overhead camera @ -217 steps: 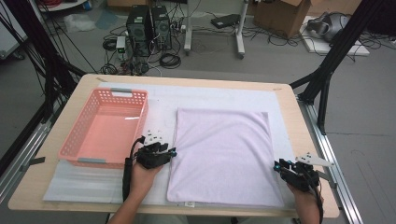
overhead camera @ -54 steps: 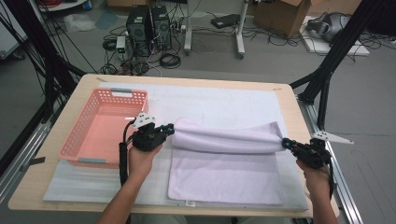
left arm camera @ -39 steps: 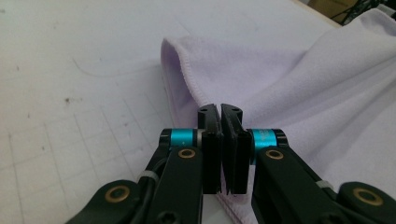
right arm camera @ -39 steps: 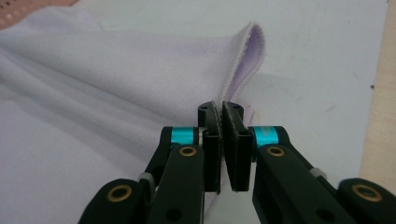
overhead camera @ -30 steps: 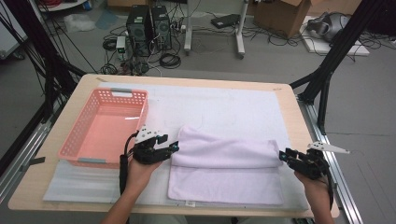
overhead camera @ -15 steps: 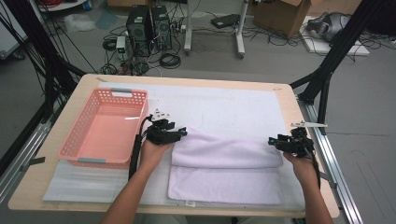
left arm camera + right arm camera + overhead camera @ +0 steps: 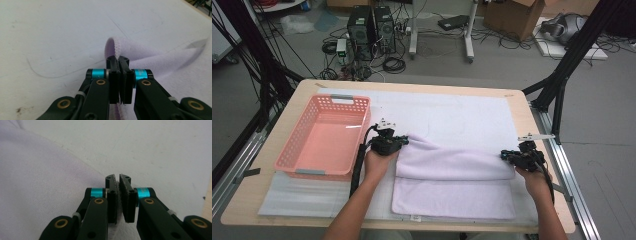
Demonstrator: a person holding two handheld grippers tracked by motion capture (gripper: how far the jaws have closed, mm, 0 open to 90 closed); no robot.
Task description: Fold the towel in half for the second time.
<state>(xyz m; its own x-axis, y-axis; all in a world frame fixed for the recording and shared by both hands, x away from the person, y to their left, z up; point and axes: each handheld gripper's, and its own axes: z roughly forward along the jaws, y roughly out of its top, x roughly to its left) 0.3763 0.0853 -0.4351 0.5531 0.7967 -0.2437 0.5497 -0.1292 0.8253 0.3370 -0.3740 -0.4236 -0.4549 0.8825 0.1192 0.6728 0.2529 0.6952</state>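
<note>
— Pinching the lilac towel [image 7: 452, 165] at both fold ends, left tool [image 7: 388, 143] and right tool [image 7: 521, 158] have just clamped. Why?
— Likely keeping the fold even on the tabletop [image 7: 272, 210].

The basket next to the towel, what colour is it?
The slotted plastic basket is salmon pink, clearest in the high view.

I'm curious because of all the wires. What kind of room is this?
Probably a lab or workshop for recording tasks, not a home: computer towers and tangled cables on the floor, black frame legs around the table, cardboard boxes behind.
</note>
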